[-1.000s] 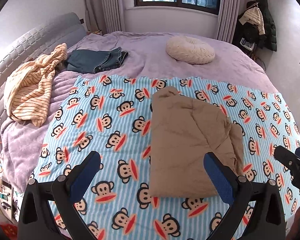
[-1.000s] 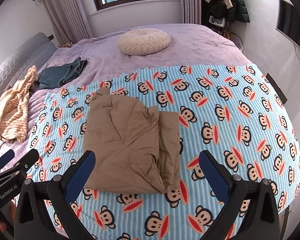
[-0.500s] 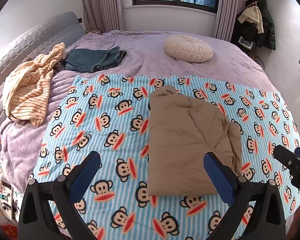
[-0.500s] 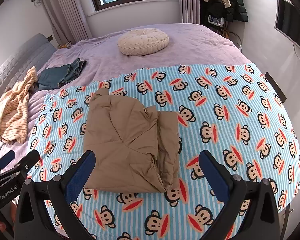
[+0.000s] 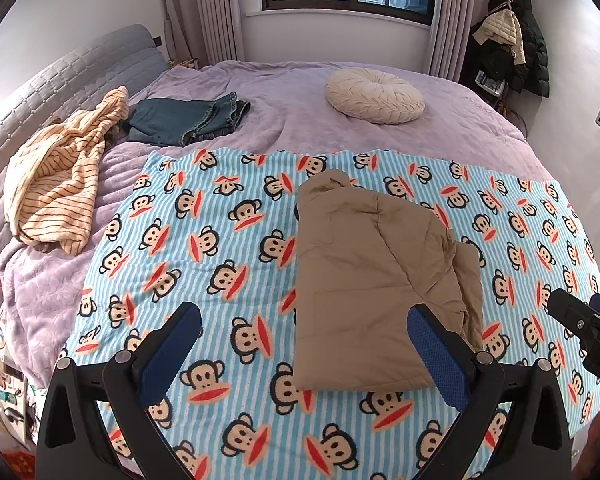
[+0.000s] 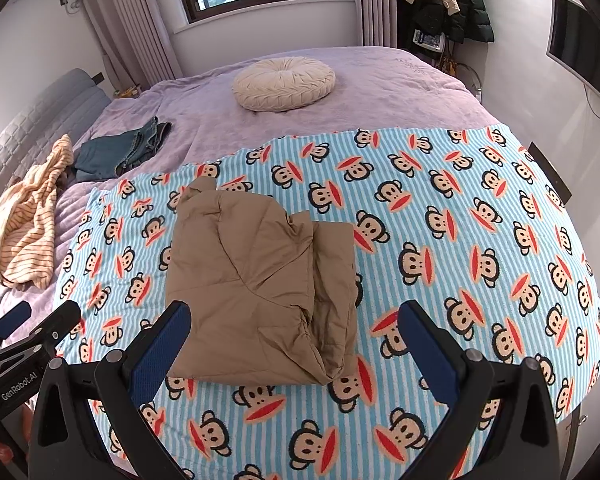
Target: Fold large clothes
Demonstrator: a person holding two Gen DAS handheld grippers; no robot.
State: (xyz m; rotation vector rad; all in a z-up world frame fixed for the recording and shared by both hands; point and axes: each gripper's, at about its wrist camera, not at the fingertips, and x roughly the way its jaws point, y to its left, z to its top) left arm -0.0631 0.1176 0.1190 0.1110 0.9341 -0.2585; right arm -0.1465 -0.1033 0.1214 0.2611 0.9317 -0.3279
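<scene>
A tan padded garment (image 5: 376, 276) lies folded into a thick rectangle on the blue monkey-print blanket (image 5: 204, 248); it also shows in the right wrist view (image 6: 260, 280). My left gripper (image 5: 304, 344) is open and empty, held above the blanket's near edge, its right finger over the garment's near right corner. My right gripper (image 6: 296, 336) is open and empty, straddling the garment's near edge from above. Neither touches the cloth. The right gripper's tip shows at the right edge of the left wrist view (image 5: 580, 324).
A striped yellow garment (image 5: 60, 176) and folded jeans (image 5: 188, 120) lie on the purple bedspread at left. A round cream cushion (image 5: 374, 96) sits at the back. Coats hang on a rack (image 5: 512, 36) by the window. The bed's edge runs just below the grippers.
Both grippers have drawn back and risen slightly, so the garment sits a little farther off. Both stay open. The garment has not moved.
</scene>
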